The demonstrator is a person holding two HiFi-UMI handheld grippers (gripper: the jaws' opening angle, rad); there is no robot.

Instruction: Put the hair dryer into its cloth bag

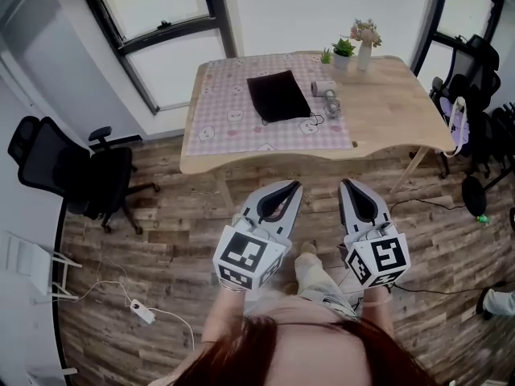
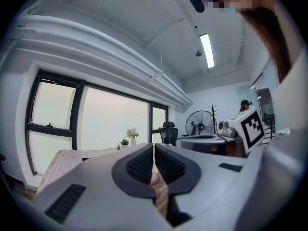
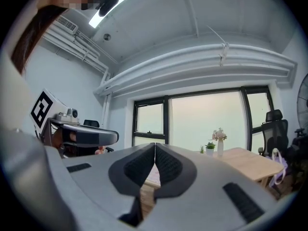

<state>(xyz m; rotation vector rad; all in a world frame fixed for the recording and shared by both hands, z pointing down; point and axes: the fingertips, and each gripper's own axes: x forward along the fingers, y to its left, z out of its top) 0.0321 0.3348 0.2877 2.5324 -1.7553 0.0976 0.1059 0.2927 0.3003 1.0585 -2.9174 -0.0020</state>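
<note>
Both grippers are held level, side by side, well short of the table, with a strip of wood floor between them and its near edge. The left gripper has its jaws pressed together with nothing between the pads, and the right gripper is the same: jaws together, holding nothing. The hair dryer lies on the table, just right of the bag, at the right edge of a pink checked cloth. Its thin cord trails past the bag's near right corner. The bag is black and lies flat on the cloth, near the middle. At the far edge of the table stand a small potted plant and a white vase of pale flowers, apart from the dryer. A pale purple-and-white thing hangs at the table's right corner; what it is cannot be told. A black office chair stands on the floor to the left of the table, and more dark chairs crowd the right side by the window. A white power strip with its cable lies on the floor at the lower left. In the left gripper view a standing fan shows off to the right. The only print to be made out is the black-and-white square patterns on the marker cubes of the grippers.
</note>
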